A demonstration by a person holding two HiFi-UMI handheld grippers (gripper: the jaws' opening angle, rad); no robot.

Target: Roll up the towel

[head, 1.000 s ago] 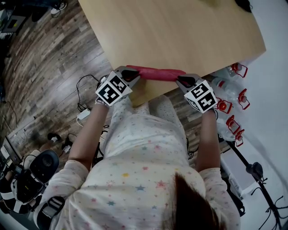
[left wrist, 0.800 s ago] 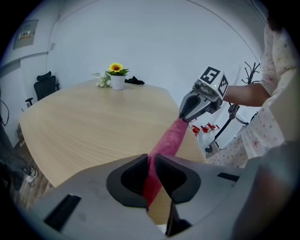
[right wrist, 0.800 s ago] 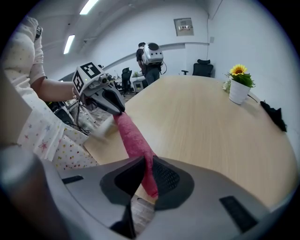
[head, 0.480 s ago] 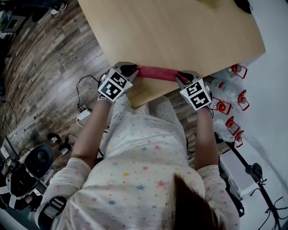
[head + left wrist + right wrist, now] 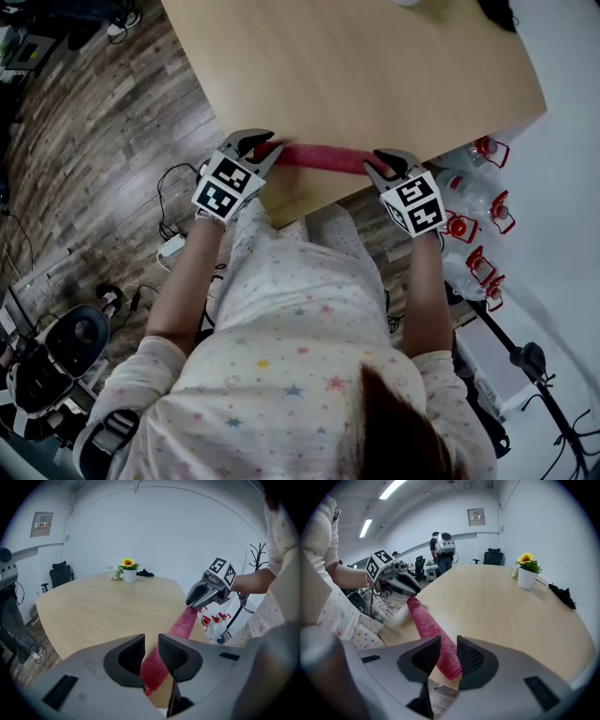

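Observation:
The red towel [image 5: 319, 157] lies rolled into a long tube along the near edge of the wooden table [image 5: 375, 66]. My left gripper [image 5: 262, 145] is at the roll's left end. Its jaws have just been opening and stand slightly apart, with the roll [image 5: 180, 625] showing through the gap but not pinched. My right gripper [image 5: 378, 164] is at the roll's right end. Its jaws are also a little apart above the towel [image 5: 424, 618], whose end pokes out below them at the table edge. Each gripper view shows the other gripper: the right one [image 5: 199, 599], the left one [image 5: 410, 588].
A white pot with a sunflower [image 5: 528, 576] and a black object [image 5: 562, 595] sit at the table's far end. Bottles with red caps [image 5: 473, 197] stand on the floor to the right. Cables [image 5: 173, 244] and an office chair [image 5: 80, 342] are to the left.
Both grippers have lifted a little at the roll's ends. The left gripper has shifted slightly left and its jaws have parted. The towel roll stays on the table edge.

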